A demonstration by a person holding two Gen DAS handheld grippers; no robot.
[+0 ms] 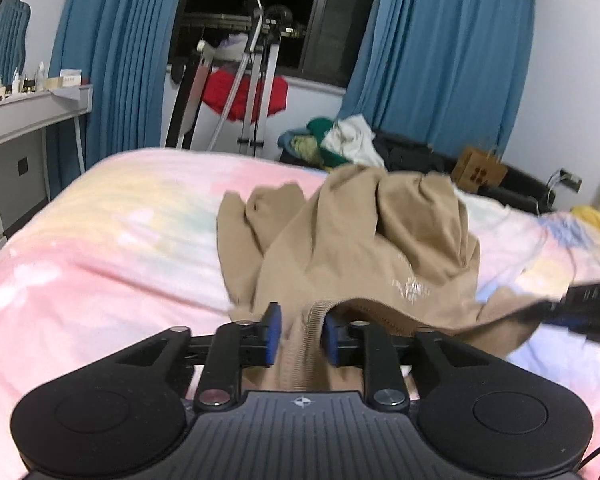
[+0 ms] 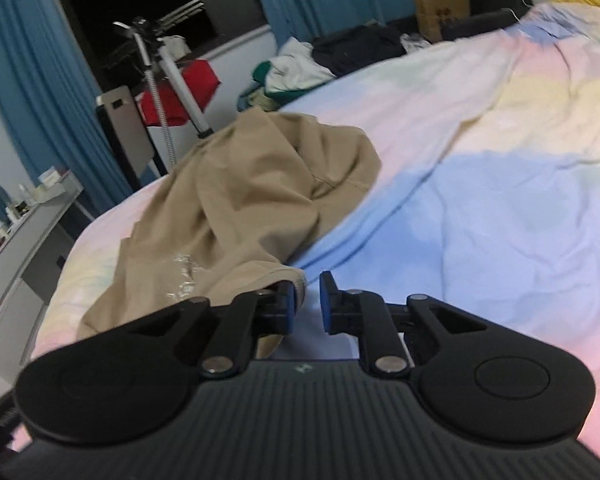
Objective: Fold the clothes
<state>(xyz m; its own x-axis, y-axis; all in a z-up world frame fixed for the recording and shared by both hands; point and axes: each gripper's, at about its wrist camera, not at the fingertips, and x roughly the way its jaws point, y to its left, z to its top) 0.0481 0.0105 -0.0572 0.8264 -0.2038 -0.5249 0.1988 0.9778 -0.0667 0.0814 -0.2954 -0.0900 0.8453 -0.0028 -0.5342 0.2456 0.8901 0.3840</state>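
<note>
One tan garment [image 1: 352, 240], crumpled on bed [image 1: 100, 240]. Left gripper [image 1: 299, 338] jaws pinch its ribbed hem at 6 o'clock. Right gripper [image 2: 307, 304] jaws part-open, hem edge touching left pad. Step: spreading flat. Next: secure right grip, pull apart.

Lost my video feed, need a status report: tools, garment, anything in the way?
Left tool shut on tan shirt at its ribbed collar. Right tool pinching shirt edge, grip unclear. Shirt bunched on pastel bedspread. Nothing obstructing.
</note>
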